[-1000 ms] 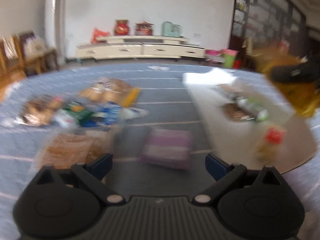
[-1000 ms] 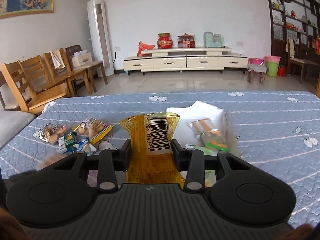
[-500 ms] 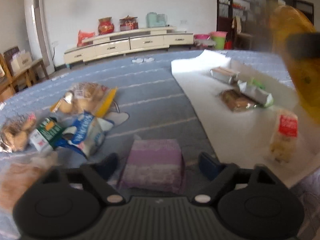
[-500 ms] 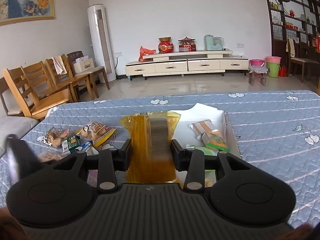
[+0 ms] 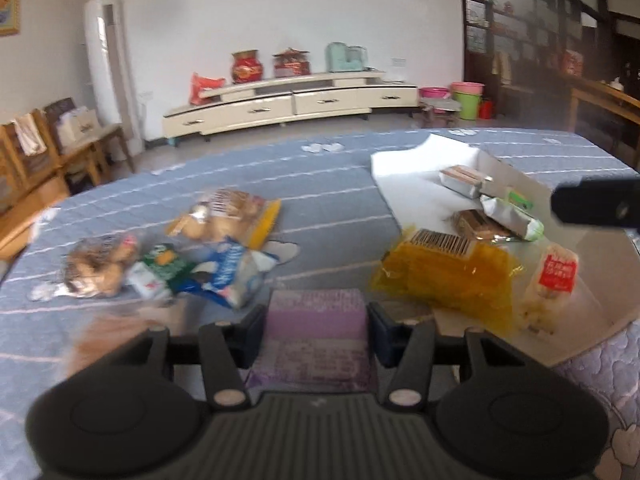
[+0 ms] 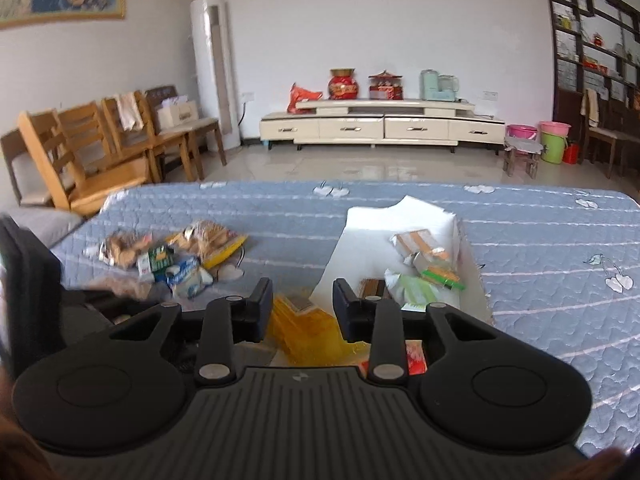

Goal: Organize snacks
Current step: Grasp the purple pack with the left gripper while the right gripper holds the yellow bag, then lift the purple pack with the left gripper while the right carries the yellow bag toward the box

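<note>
Left tongs (image 5: 316, 320) have just been closing and now pinch the purple packet (image 5: 316, 344) by its 2 sides, at 6 o'clock in the left view. The right tongs (image 6: 304, 304) sit drawn together, empty. Carrying the packet toward the white tray (image 5: 408, 176) at 2 o'clock may knock the yellow packet (image 5: 448, 276), which seems to straddle the tray's near rim, or the soft wrapper may slip.

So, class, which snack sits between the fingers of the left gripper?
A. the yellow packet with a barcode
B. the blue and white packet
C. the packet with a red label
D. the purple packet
D: the purple packet sits between the fingers of the left gripper, whose jaws have just been closing and now press its sides, while the yellow packet lies apart on the white tray.
</note>
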The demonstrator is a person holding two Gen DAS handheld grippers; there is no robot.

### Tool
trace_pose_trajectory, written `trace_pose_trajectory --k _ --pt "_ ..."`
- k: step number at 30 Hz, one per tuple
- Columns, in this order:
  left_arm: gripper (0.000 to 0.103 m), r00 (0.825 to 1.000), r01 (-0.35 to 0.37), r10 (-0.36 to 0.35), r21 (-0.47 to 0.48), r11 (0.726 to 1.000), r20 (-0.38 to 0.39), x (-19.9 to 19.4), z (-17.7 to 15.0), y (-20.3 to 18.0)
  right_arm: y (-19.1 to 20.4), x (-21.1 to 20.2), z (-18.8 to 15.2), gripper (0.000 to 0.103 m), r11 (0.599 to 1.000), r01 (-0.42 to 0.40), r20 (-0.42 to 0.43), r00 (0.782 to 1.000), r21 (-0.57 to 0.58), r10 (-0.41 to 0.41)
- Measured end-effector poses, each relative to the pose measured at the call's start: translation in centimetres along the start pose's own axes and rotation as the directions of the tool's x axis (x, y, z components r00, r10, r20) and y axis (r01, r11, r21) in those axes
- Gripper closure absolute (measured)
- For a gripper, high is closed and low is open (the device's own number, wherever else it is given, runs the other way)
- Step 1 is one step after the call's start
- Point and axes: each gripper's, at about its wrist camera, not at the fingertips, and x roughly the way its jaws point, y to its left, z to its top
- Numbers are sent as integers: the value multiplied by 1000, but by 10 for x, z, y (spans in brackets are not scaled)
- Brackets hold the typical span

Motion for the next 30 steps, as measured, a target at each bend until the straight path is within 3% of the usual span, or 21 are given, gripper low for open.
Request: trace_pose_trajectory --k 3,7,9,11,17,20,21,22,23,27,30 --pt "51 1000 1 0 -31 1000 9 -19 -5 10 -6 7 -11 62 1000 9 -46 999 -24 -10" --pt "51 1000 -6 8 -58 998 26 -38 -11 22 -8 16 -31 50 993 -10 -154 988 -120 -9" --pt "51 1000 -4 6 -74 997 23 -41 -12 27 -6 21 -34 37 991 -25 -159 987 -134 3" --pt "51 1000 -14 16 -70 997 26 -43 -12 29 -4 30 -28 0 988 -58 -148 988 -142 37" --pt "51 998 -37 40 -97 995 37 -46 -8 38 9 86 -2 0 960 -111 -223 973 -258 53" --pt "50 998 -45 50 -102 994 43 -47 -5 40 8 116 2 0 966 -107 -287 957 -237 36" --pt "50 998 -48 53 -105 993 44 -48 -4 40 6 125 1 7 971 -97 -310 950 -217 25" --pt "51 997 -50 56 -106 993 47 -48 -3 40 4 132 0 36 976 -86 -335 942 -202 14" --pt "51 997 -53 58 -105 993 51 -48 -1 40 4 135 0 48 977 -74 -342 940 -198 1" --pt "51 996 -62 68 -108 992 59 -52 4 36 10 122 2 54 978 -51 -300 954 -202 -13" --pt "51 995 -68 75 -99 993 66 -57 8 31 6 101 6 55 990 -42 -240 971 -136 8"
